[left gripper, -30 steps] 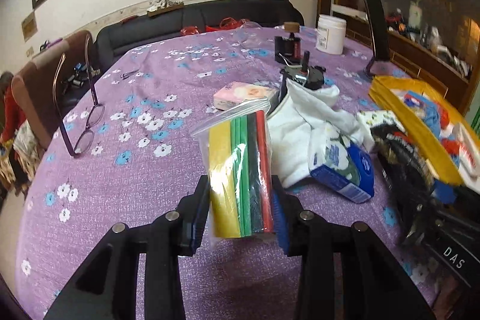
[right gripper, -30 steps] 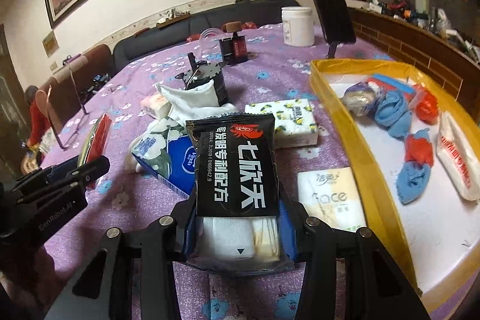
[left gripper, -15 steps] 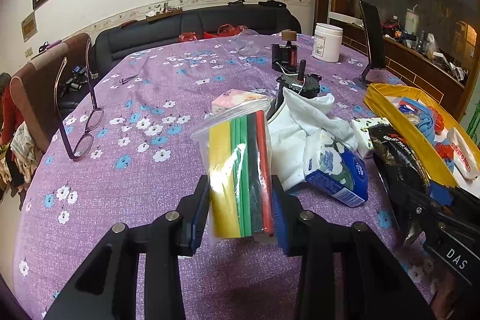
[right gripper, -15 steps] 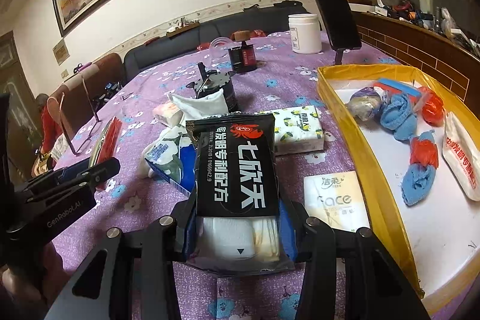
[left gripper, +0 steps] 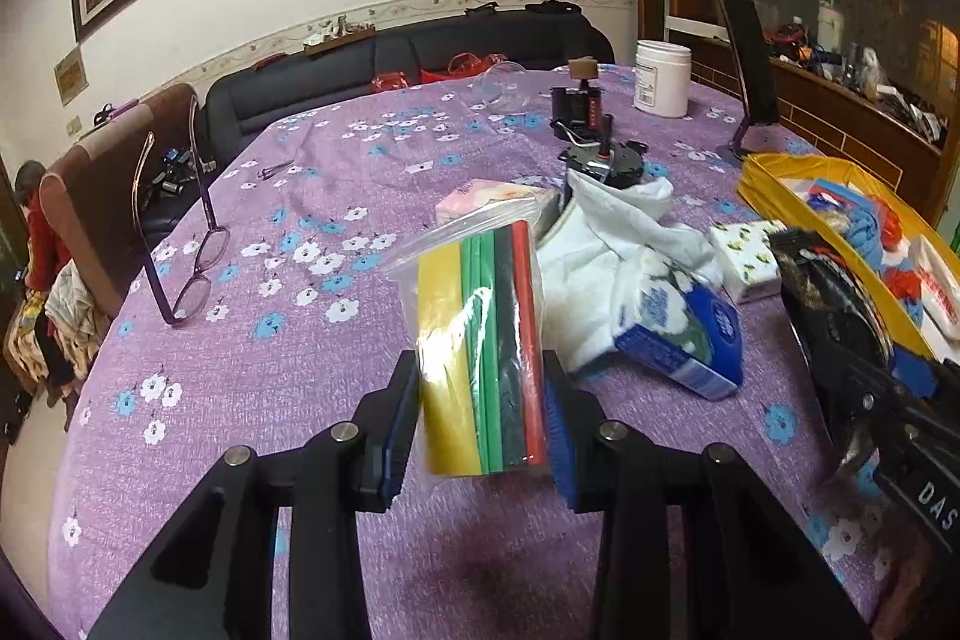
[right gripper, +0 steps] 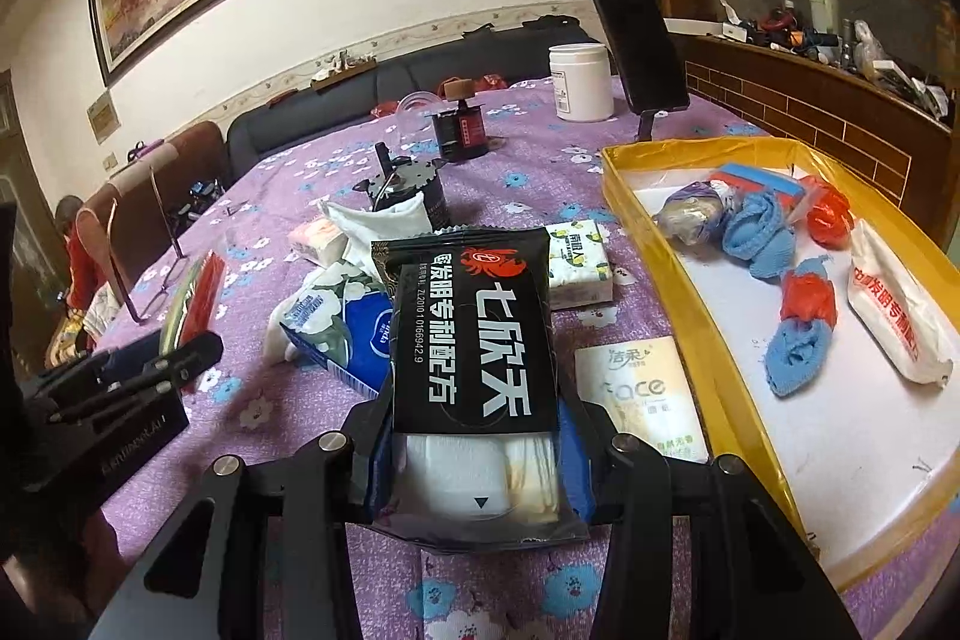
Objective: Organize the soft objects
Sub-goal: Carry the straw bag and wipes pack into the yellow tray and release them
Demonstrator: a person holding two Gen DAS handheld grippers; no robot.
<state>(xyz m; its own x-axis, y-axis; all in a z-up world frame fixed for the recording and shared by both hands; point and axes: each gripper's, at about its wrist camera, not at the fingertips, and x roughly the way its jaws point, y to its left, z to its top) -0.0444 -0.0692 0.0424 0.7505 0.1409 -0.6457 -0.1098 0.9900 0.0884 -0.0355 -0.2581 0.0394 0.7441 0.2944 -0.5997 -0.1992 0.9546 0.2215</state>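
Little has shifted since before. My left gripper still clamps the zip bag; my right gripper pinches the black wipes pack left of the yellow tray. Both look light, squashy, slick; I'd grip mid-body.

Yellow tray cut off right; packet base behind claw.

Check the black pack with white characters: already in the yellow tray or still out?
Out. The black pack is clamped in the right claw above the tablecloth, left of the yellow tray.

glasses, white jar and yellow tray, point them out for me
glasses (left gripper: 193, 290), left wrist view, on the lower lens frame
white jar (right gripper: 581, 83), right wrist view, on the middle of its side
yellow tray (right gripper: 681, 274), right wrist view, on its near left wall
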